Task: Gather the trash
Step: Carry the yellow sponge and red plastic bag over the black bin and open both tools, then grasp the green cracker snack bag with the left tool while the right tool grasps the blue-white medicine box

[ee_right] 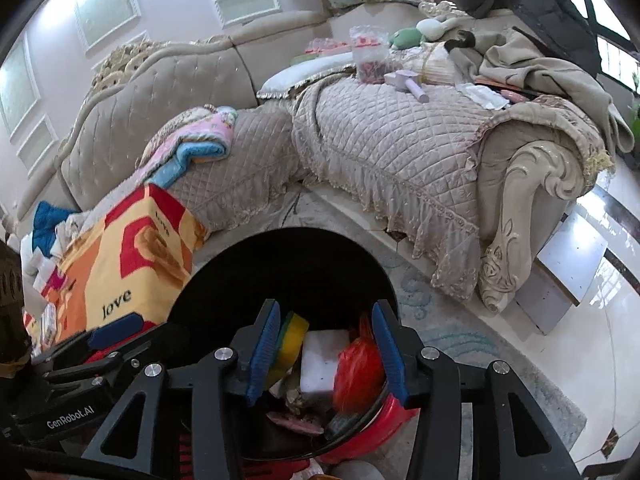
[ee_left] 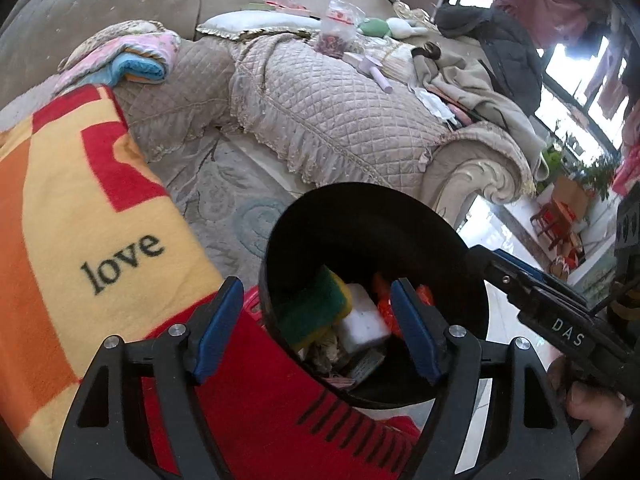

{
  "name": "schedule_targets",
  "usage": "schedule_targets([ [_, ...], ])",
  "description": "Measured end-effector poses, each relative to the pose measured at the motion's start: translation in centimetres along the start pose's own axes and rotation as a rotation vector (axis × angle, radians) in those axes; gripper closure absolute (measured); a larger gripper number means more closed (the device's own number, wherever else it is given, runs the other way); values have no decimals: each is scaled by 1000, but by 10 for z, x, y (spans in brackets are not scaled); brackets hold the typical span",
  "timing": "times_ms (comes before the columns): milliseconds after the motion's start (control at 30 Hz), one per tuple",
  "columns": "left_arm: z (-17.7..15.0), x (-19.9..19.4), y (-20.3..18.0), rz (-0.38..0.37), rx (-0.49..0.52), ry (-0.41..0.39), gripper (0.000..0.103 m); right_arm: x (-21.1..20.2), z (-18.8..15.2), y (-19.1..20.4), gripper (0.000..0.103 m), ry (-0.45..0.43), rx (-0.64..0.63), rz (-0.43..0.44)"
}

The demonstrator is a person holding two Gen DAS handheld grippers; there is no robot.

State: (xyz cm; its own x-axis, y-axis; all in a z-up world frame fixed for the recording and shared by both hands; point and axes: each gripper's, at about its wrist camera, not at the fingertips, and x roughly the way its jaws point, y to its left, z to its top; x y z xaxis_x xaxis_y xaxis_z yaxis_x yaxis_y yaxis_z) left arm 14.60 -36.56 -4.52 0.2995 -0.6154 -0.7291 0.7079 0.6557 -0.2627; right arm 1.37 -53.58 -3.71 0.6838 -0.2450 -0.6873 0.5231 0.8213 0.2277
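Bin: the black bin [ee_left: 400,216] fills the lower centre of both wrist views, its mouth turned up toward the cameras; it stands by the "love" blanket [ee_left: 92,216] at the left of the frame
Trash inside: a green-and-yellow sponge [ee_left: 316,308], a white block [ee_left: 366,318] and a red plastic bag [ee_right: 356,364] lie in it, with smaller scraps beneath that are too dim to name
Left gripper: the left gripper [ee_left: 318,330] hangs over the bin's near rim, jaws wide apart, nothing between the pads
Right gripper: the right gripper [ee_right: 326,350] is above the bin mouth, jaws partly apart; the red bag sits in line between them, though whether a pad touches it cannot be told from this angle
Step in hand: judged to be the release of trash into the bin
Doing it well: each hand should keep its fingers centred over the opening, let the jaws part fully so nothing clings, then lift straight clear without knocking the rim
Risk: the bag may snag on a pad and be dragged back out
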Motion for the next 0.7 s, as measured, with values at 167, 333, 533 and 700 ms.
schedule_targets([
  [167,-3,-31,21,42,-80,-61,28,-11,1,7,57,-43,22,12],
  [333,-15,-78,53,190,-155,-135,28,-22,-3,51,57,-80,-58,59],
  [533,-47,-157,107,300,-309,-237,28,-32,-18,116,56,-108,-175,148],
  [700,-87,-216,164,518,-297,-301,28,-32,-38,169,56,-90,-264,249],
])
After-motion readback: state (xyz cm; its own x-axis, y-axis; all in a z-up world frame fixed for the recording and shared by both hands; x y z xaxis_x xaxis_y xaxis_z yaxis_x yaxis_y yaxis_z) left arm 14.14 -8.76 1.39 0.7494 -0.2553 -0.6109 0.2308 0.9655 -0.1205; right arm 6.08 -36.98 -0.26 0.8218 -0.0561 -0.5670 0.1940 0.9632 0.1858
